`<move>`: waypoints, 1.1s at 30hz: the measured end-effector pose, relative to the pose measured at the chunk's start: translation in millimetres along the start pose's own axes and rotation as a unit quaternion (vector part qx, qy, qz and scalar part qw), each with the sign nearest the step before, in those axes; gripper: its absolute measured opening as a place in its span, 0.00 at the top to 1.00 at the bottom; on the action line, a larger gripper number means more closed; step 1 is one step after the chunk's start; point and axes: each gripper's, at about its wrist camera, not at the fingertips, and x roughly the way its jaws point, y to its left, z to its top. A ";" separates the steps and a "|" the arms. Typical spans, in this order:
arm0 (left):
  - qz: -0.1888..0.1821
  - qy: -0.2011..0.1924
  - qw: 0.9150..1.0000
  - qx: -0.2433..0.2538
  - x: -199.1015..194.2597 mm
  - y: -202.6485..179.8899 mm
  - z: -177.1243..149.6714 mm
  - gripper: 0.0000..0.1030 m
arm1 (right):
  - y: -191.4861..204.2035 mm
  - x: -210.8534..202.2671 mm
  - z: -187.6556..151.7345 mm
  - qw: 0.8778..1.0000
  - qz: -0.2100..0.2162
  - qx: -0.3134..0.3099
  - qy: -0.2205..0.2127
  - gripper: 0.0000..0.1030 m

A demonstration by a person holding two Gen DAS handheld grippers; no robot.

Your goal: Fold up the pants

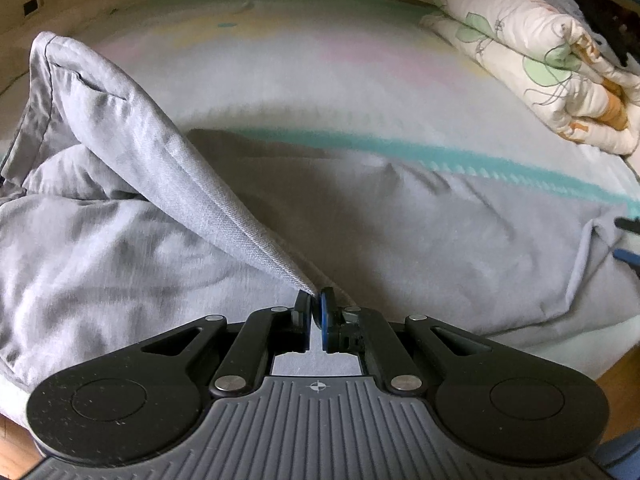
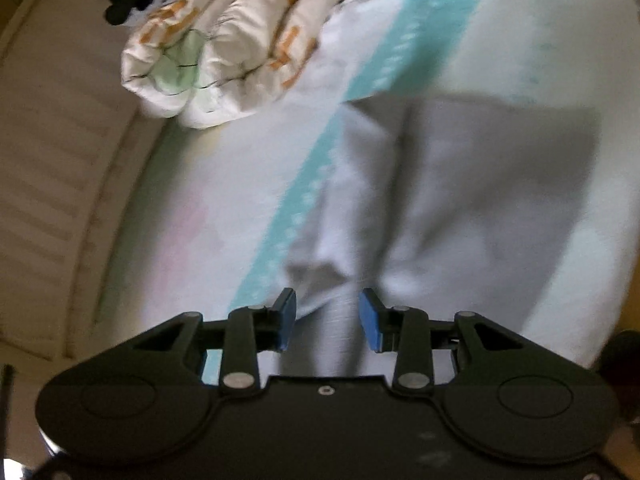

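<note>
Gripping a hem corner of the pants (image 1: 152, 184), my left gripper (image 1: 315, 305) has its jaws clamped shut on the grey cloth, which lies spread on the bed (image 1: 360, 92). My right gripper (image 2: 327, 318) hangs with jaws apart over another fold of fabric. I judge the fold barely begun; next the right must pinch an edge. Beyond lies a rolled quilt (image 1: 528, 60).
</note>
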 end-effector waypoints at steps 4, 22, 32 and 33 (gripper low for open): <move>0.000 0.000 1.000 0.000 1.6 -1.6 1.1 0.96 | 6.5 15.6 -3.1 1.000 0.002 0.017 0.013 0.62; -0.005 0.003 1.000 -0.002 0.8 -1.0 -0.9 0.95 | -17.6 -12.2 -6.0 0.991 -0.129 -0.010 -0.032 0.95; 0.000 0.001 1.000 0.005 0.4 -1.3 -3.4 0.95 | 50.4 -69.1 -11.5 0.959 -0.069 -0.171 -0.216 0.97; -0.001 0.002 1.000 0.004 1.1 -1.0 -3.5 0.95 | 51.4 -71.7 -11.1 0.957 -0.082 -0.178 -0.216 0.97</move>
